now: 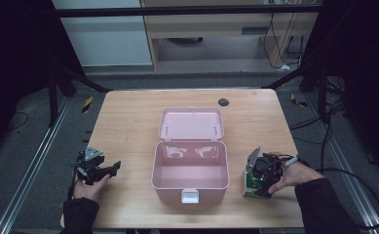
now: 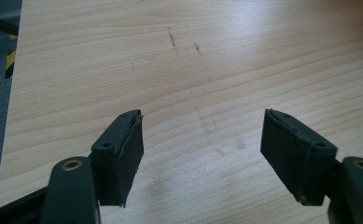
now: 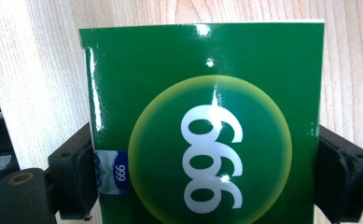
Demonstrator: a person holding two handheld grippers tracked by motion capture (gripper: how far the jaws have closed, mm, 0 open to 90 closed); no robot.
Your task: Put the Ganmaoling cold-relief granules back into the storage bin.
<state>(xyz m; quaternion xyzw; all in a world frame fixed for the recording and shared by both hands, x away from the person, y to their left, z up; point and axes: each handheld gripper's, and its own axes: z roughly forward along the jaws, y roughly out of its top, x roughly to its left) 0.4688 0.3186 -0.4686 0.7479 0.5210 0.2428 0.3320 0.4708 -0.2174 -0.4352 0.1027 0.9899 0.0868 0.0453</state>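
The right gripper sat low at the near right of the table, a hand wrapped round its back; its two black jaws had closed on a green box, one pad pressed flat against each side; in the right gripper view the box stood straight out ahead of the jaws, glossy, with a pale yellow-green disc and white digits printed on its face and a small blue label down by the one jaw; the far edge of the box reached out past the jaw tips over bare wood; from the high view the box looked to be resting on the table, tilted, though I could not tell how much of it touched; just beside that gripper, toward the middle of the table, stood a pink case, its lid thrown back and lying flat beyond it, a white latch on its near wall; the box was outside the case, near its wall but apart from it; the left gripper lay well apart on the other side of the case, held in the other hand, jaws spread wide with nothing between them, only wood grain ahead.
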